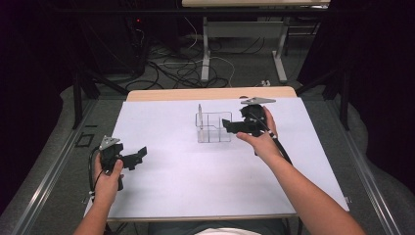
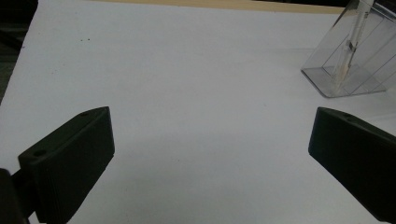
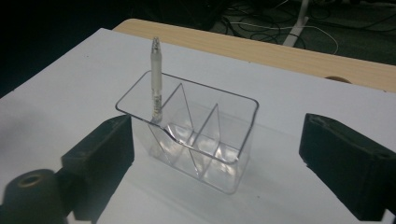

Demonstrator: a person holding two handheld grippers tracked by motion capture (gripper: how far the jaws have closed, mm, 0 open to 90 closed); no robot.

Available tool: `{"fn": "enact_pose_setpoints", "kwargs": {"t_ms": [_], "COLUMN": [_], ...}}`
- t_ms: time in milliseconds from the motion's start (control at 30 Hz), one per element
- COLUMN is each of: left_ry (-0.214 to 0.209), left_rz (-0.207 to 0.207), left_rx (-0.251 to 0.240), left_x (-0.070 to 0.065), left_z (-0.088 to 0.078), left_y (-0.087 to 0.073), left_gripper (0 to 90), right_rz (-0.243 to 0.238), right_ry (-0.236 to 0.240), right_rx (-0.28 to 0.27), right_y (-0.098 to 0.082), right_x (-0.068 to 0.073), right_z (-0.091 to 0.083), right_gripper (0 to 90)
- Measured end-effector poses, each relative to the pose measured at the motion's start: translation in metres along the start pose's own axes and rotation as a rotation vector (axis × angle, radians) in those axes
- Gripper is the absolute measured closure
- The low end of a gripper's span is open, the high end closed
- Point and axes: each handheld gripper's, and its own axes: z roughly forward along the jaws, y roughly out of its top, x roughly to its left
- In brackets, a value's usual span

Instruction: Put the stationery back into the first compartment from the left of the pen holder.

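The right gripper [image 3: 215,158] hangs with jaws spread wide, and the clear divided holder [image 3: 187,135] sits just ahead between them. A pale pen [image 3: 155,77] stands upright in one end compartment (toward the left-hand jaw). The left gripper [image 2: 210,154], jaws apart and empty, hovers over the white tabletop [image 2: 187,70].

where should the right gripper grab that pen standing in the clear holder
Best bet is the pen by its bare upper end, where it sticks up above the clear holder rim. Come down from above with the open right gripper, jaws either side of the shaft. Lower down, the holder's walls and dividers would likely block the jaws.
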Motion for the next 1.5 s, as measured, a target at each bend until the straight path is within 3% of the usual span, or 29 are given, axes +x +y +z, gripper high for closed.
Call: {"fn": "enact_pose_setpoints", "kwargs": {"t_ms": [133,433,600,1100,1333,1500], "left_ry": [0.0,0.006,0.007,0.008,0.009,0.008], "left_rz": [-0.001,-0.006,-0.009,-0.008,-0.005,-0.008], "left_rx": [0.002,0.0,0.001,0.004,0.003,0.0], "left_x": [0.0,0.001,0.001,0.001,0.001,0.002], "left_z": [0.0,-0.001,-0.001,-0.001,-0.001,-0.001], "left_y": [0.0,-0.001,-0.001,-0.001,-0.001,-0.001], "left_gripper": [0.3,0.3,0.3,0.3,0.3,0.3], "right_rz": [0.0,0.005,0.033,0.113,0.15,0.142], "right_ry": [-0.022,-0.088,-0.112,-0.191,-0.189,-0.211], "right_rx": [0.002,0.018,0.032,0.082,0.11,0.103], "right_y": [-0.009,-0.032,-0.05,-0.09,-0.104,-0.106], "right_x": [-0.013,-0.039,-0.051,-0.083,-0.095,-0.098], "right_z": [-0.011,-0.035,-0.043,-0.053,-0.048,-0.049], "right_gripper": [0.4,0.0,0.0,0.0,0.0,0.0]}}
